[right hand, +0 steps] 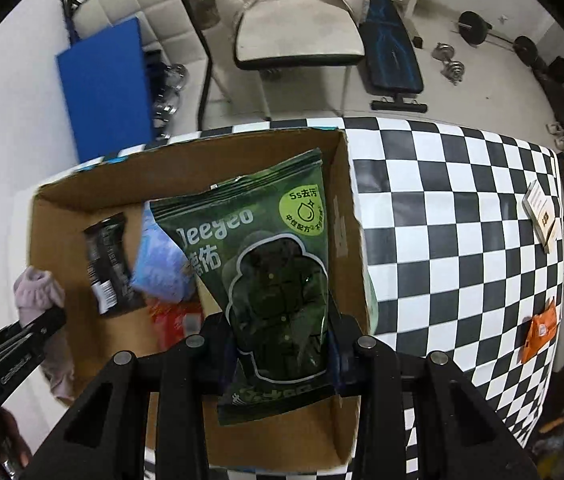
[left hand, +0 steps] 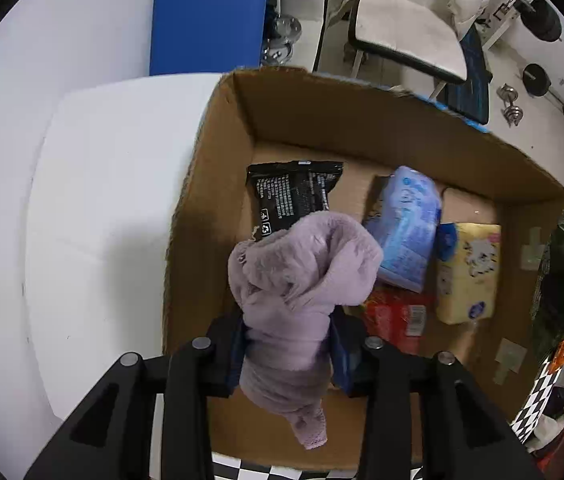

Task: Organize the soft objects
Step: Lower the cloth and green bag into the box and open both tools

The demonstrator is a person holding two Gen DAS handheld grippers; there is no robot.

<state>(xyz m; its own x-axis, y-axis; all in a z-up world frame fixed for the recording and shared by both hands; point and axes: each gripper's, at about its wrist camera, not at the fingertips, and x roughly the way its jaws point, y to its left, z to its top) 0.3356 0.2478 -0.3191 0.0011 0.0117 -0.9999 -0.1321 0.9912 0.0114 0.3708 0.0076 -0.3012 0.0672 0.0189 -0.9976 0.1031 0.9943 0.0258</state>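
My left gripper (left hand: 287, 354) is shut on a fluffy lilac cloth (left hand: 301, 272), which hangs bunched over the open cardboard box (left hand: 210, 168). My right gripper (right hand: 282, 354) is shut on a dark green wipes pack (right hand: 270, 264), held above the right half of the same box (right hand: 349, 200). In the box lie a black pack (left hand: 293, 194), a light blue pack (left hand: 405, 228), a yellow tissue pack (left hand: 467, 272) and a red pack (left hand: 395, 318). The right wrist view shows the left gripper (right hand: 22, 344) with the lilac cloth (right hand: 36, 292) at the box's left wall.
The box stands on a table with a black-and-white checkered cloth (right hand: 453, 240). On that cloth lie an orange packet (right hand: 539, 334) and a small boxed item (right hand: 541, 212) near the right edge. Beyond the table are a blue mat (right hand: 106, 84), a chair (right hand: 297, 40) and dumbbells (right hand: 451, 64).
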